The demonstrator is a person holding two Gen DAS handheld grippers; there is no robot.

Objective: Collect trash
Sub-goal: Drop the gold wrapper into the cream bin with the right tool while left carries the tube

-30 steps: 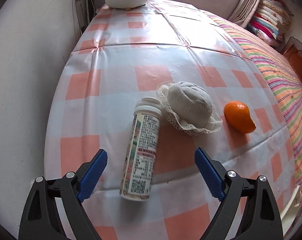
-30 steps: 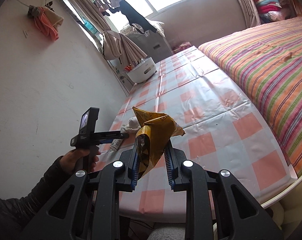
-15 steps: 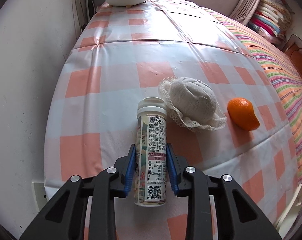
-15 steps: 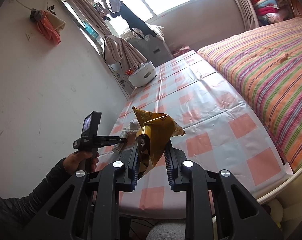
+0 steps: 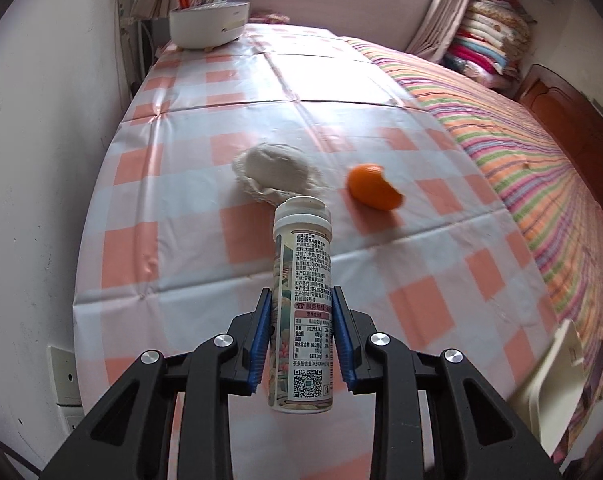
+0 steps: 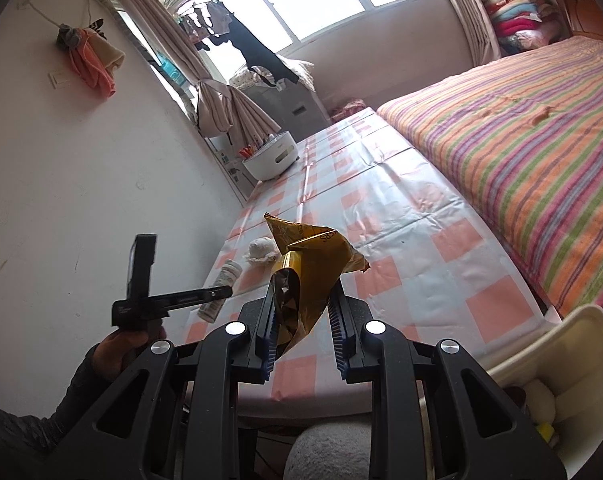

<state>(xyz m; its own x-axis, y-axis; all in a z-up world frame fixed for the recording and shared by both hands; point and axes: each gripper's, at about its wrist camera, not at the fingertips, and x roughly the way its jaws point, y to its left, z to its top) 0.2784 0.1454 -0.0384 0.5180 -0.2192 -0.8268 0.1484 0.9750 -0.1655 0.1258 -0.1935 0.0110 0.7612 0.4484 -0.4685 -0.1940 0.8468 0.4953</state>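
Observation:
My left gripper (image 5: 300, 312) is shut on a white-capped labelled bottle (image 5: 303, 280), its blue pads pressing the lower half; the bottle is lifted off the checked tablecloth (image 5: 173, 248). Beyond it lie a crumpled white wrapper (image 5: 275, 172) and an orange piece of fruit (image 5: 371, 188). In the right wrist view my right gripper (image 6: 303, 312) is shut on a crumpled yellow snack bag (image 6: 309, 264), held above the table's near end. The left gripper (image 6: 221, 291) with the bottle (image 6: 221, 280) appears at the left, held by a hand (image 6: 117, 344).
A white appliance (image 5: 207, 24) stands at the table's far end by the wall. A striped bed (image 5: 521, 132) runs along the right side. A cream bin (image 6: 549, 344) stands at the table's near right corner, with its rim (image 5: 557, 376) also low on the right.
The left gripper closed on the lying bottle, then lifted it and pulled back from the wrapper and fruit. The right gripper kept its hold on the snack bag and shifted a little.

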